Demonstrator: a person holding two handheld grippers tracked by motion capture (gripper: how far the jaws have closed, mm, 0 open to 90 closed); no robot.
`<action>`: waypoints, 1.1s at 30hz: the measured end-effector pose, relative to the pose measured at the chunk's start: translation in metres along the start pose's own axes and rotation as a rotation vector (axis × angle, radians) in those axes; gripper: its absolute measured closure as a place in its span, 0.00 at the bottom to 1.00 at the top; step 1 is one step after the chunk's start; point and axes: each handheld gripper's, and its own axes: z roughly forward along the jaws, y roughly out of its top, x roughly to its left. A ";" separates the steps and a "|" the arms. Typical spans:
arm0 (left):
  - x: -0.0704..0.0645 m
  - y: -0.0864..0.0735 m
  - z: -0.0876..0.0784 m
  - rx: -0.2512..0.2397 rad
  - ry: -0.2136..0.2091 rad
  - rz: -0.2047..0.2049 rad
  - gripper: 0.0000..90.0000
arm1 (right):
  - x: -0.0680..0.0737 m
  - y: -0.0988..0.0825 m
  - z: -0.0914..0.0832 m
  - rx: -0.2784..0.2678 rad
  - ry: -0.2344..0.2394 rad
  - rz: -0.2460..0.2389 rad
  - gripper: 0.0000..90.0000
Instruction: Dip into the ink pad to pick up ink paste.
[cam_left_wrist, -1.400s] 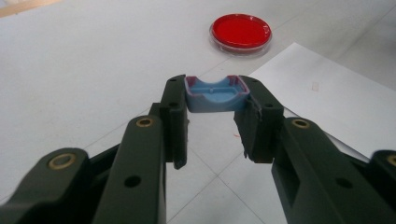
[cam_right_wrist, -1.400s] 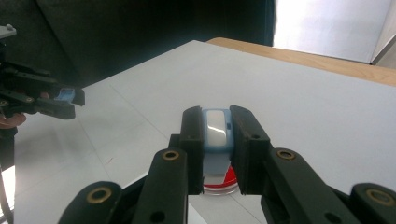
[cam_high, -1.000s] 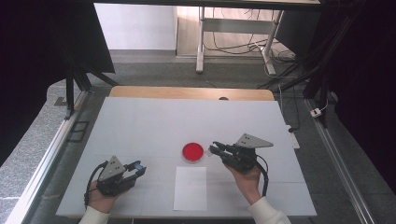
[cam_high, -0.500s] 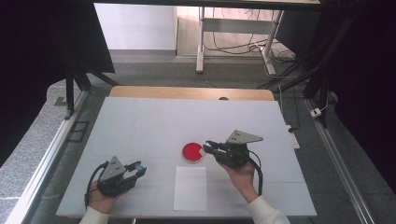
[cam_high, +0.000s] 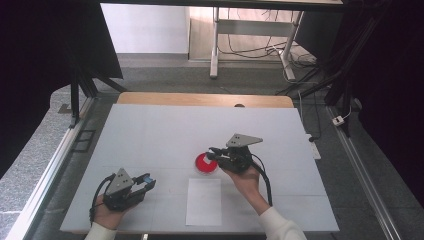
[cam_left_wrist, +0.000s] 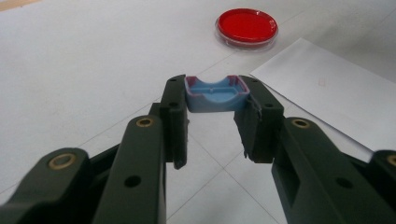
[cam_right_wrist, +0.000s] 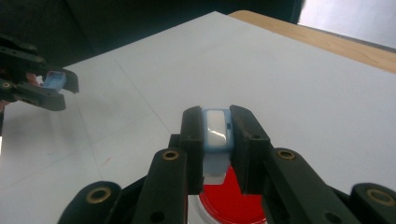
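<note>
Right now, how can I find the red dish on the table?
Look at the white table, near its middle. The red dish lies just beyond the white paper sheet, under the right tool. It is the one round, red thing there, with a clear rim.

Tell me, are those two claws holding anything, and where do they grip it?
Yes. The left gripper pinches a blue cap by its two ends. The right gripper clamps a small blue piece by its sides.

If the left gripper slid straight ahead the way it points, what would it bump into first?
Probably the red dish; the left gripper aims roughly that way over bare table.
</note>
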 end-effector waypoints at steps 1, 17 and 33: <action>0.000 0.000 0.000 -0.001 0.000 -0.001 0.72 | 0.000 -0.001 0.002 0.002 -0.004 -0.002 0.83; 0.000 -0.001 0.001 0.002 -0.001 0.000 0.72 | -0.011 -0.006 0.025 0.098 -0.049 -0.028 0.83; 0.001 -0.002 0.002 0.007 -0.002 -0.003 0.72 | -0.019 -0.012 0.038 0.137 -0.064 -0.029 0.83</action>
